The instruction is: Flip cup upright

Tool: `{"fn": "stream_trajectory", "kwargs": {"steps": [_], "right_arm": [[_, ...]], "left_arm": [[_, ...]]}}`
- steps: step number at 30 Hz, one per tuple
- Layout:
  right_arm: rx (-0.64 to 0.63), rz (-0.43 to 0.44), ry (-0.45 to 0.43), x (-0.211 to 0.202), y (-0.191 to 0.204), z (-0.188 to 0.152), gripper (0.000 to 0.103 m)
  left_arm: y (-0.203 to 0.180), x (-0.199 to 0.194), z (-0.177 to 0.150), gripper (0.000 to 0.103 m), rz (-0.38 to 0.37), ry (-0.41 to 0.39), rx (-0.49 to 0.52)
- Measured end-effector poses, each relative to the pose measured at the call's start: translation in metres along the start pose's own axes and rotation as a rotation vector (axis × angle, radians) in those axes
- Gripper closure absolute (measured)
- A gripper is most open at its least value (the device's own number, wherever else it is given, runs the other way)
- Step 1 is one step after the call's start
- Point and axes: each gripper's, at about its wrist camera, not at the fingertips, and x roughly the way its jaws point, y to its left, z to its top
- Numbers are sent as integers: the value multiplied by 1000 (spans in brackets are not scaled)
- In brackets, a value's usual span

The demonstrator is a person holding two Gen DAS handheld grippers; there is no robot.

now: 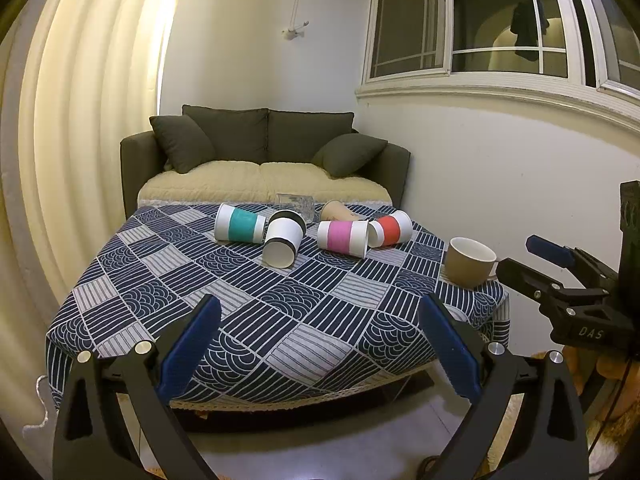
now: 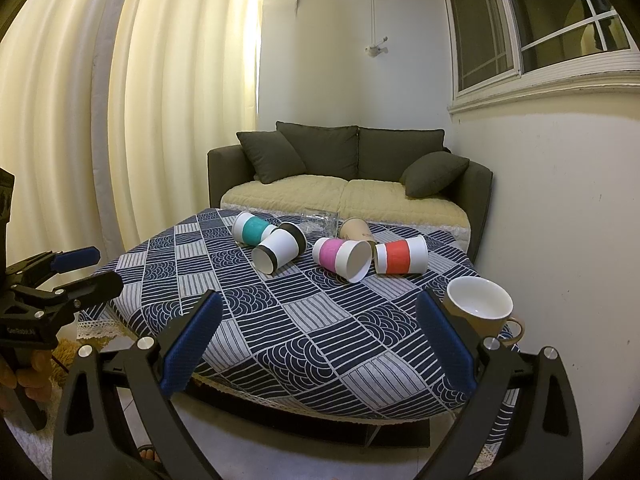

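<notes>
Several paper cups lie on their sides at the far part of the table: a teal-banded cup (image 1: 239, 229) (image 2: 252, 229), a black-banded cup (image 1: 282, 243) (image 2: 280, 251), a pink-banded cup (image 1: 343, 237) (image 2: 341, 258), a red-banded cup (image 1: 391, 229) (image 2: 401, 259) and a plain brown cup (image 1: 334, 209) (image 2: 357, 231). A clear glass (image 1: 295, 203) (image 2: 320, 221) lies behind them. My left gripper (image 1: 320, 346) is open and empty over the near table edge. My right gripper (image 2: 319, 344) is open and empty, also at the near edge.
A tan mug (image 1: 469, 261) (image 2: 482, 309) stands upright at the table's right edge. The table has a blue patterned cloth (image 1: 256, 312) (image 2: 304, 320). A dark sofa (image 1: 264, 152) (image 2: 352, 168) stands behind it. A wall runs along the right, curtains on the left.
</notes>
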Motion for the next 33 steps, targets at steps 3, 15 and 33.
{"fn": "stream_trajectory", "kwargs": {"steps": [3,15,33], "right_arm": [[0,0,2,1,0,0,7],[1,0,5,1,0,0,7],[6,0,12,4,1,0,7]], "left_arm": [[1,1,-1,7,0,2,1],[2,-1,-1,7,0,4,5],[2,1,0,7,2,10,7]]}}
